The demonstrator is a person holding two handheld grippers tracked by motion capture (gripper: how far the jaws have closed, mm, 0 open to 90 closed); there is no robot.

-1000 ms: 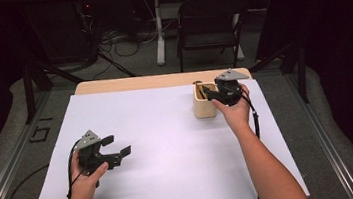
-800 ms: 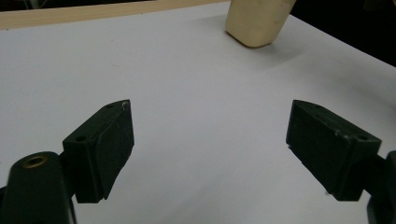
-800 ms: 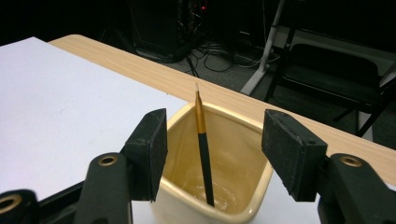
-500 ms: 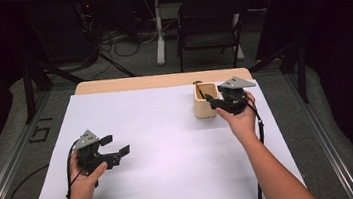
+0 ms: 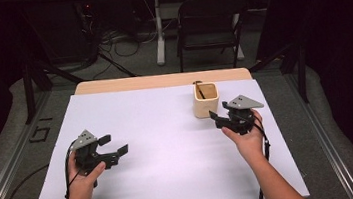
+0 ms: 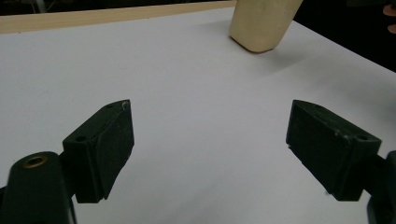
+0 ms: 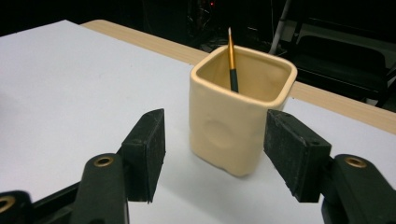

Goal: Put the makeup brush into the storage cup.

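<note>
Risks at this moment. We see the right hand-held gripper (image 5: 219,116) with jaws apart and empty; they have just been opening. Just ahead of it, not touched, stands the cream cup (image 7: 239,116) on the counter (image 5: 169,145), a thin brush (image 7: 231,60) leaning inside. We judge that an off-centre approach could let one pad nudge the cup and tip it, spilling the brush. The left hand-held gripper (image 5: 115,143) stands open and empty, well apart from the cup.

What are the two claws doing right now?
Left gripper: open, holding nothing.
Right gripper: open, just widened, empty; cream square ceramic cup stands beyond it.
</note>
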